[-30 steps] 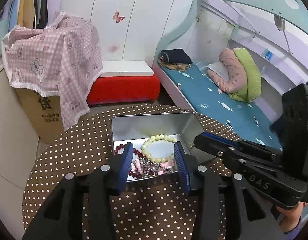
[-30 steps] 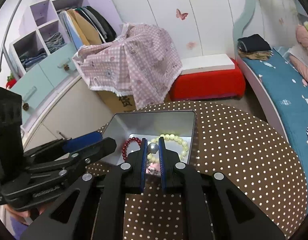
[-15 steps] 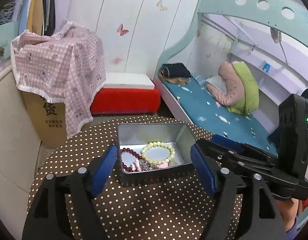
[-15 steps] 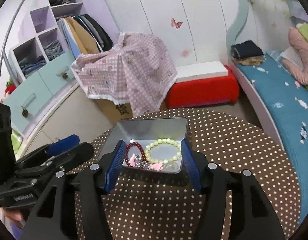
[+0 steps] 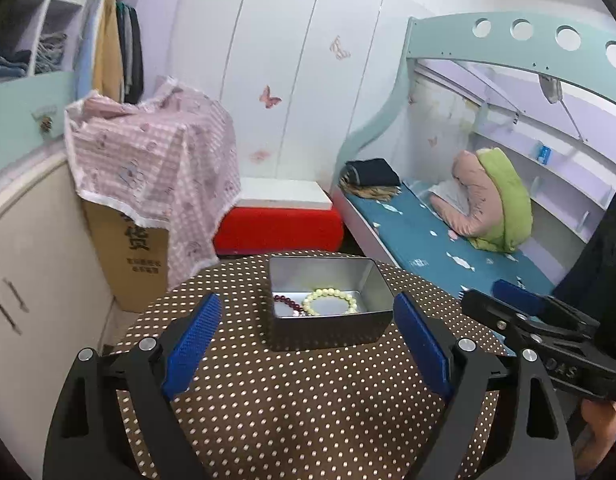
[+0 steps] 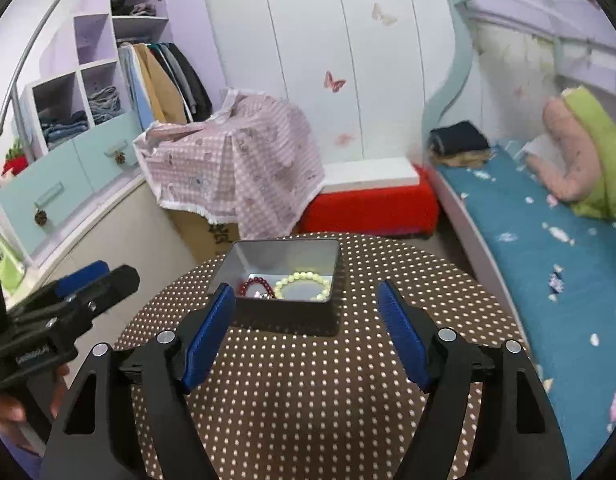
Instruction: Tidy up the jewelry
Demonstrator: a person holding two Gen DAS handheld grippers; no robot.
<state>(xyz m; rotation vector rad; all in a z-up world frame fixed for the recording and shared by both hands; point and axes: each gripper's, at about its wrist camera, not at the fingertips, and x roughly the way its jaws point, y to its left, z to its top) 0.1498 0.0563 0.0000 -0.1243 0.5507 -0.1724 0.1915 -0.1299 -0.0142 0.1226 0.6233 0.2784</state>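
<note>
An open metal tin (image 5: 328,328) (image 6: 284,314) stands on the far half of a round brown polka-dot table (image 5: 308,408) (image 6: 308,392). Inside lie a pale green bead bracelet (image 5: 328,291) (image 6: 304,277), a dark red bead bracelet (image 5: 286,301) (image 6: 258,282) and some small pink and silver pieces. My left gripper (image 5: 306,303) hovers short of the tin, its jaws opening, with nothing between them. My right gripper (image 6: 305,290) does the same from the other side, also empty. Each gripper shows in the other's view, the right gripper (image 5: 508,300) and the left gripper (image 6: 96,276).
Beyond the table are a cardboard box under a pink checked cloth (image 5: 156,168), a red bench (image 5: 280,230) and a white wardrobe. A bed with a teal sheet (image 5: 428,240) runs along the right. A low cabinet (image 5: 32,280) stands on the left.
Both grippers have pulled back and upward from the tin and spread their jaws wide. The right one was shut over the jewelry in the tin and now holds nothing.
</note>
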